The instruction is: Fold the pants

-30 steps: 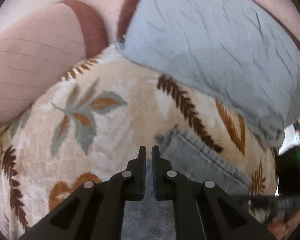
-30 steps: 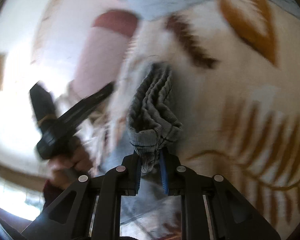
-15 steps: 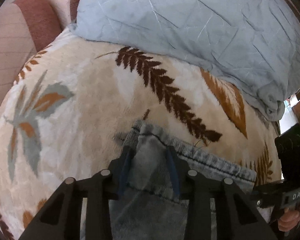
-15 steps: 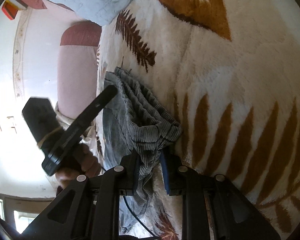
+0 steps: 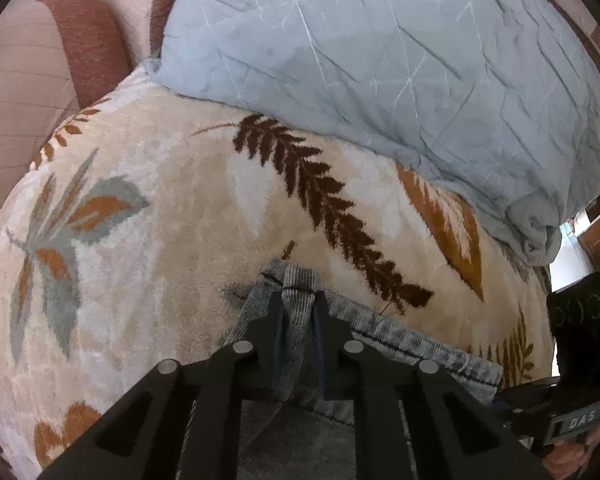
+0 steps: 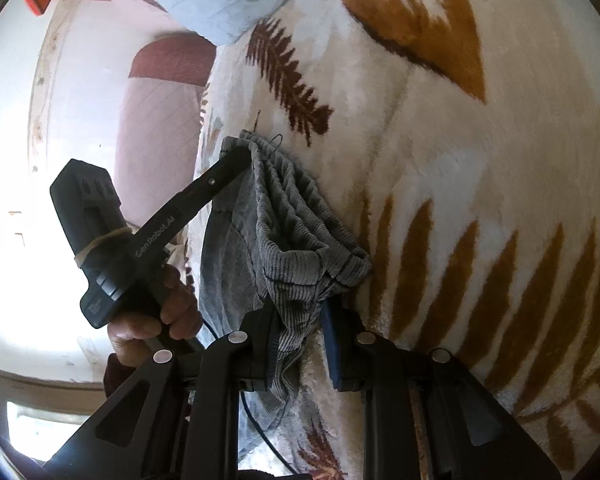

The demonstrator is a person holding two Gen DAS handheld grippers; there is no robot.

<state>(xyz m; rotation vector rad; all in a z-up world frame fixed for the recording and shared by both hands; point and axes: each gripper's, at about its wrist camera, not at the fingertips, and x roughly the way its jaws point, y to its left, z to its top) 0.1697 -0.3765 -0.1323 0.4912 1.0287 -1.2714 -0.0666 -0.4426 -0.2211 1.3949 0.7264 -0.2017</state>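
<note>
Jaws of the left gripper [image 5: 298, 308] have just closed on grey ribbed corduroy pants [image 5: 400, 340]; the right gripper [image 6: 300, 320] pinches the same hem. Beneath lies a plush cream leaf-patterned blanket [image 5: 160, 240] beside a crinkled pale-blue quilt [image 5: 380, 60].

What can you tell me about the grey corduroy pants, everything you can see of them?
The grey ribbed corduroy pants look soft and faded, with a stitched hem band along one edge. They lie bunched on the cream fleece blanket with leaf prints. The left tongs have just been closing and now pinch a fold at one corner; the right tongs clamp the other corner, so the edge hangs gathered in pleats between them. The rest runs out of view.
</note>
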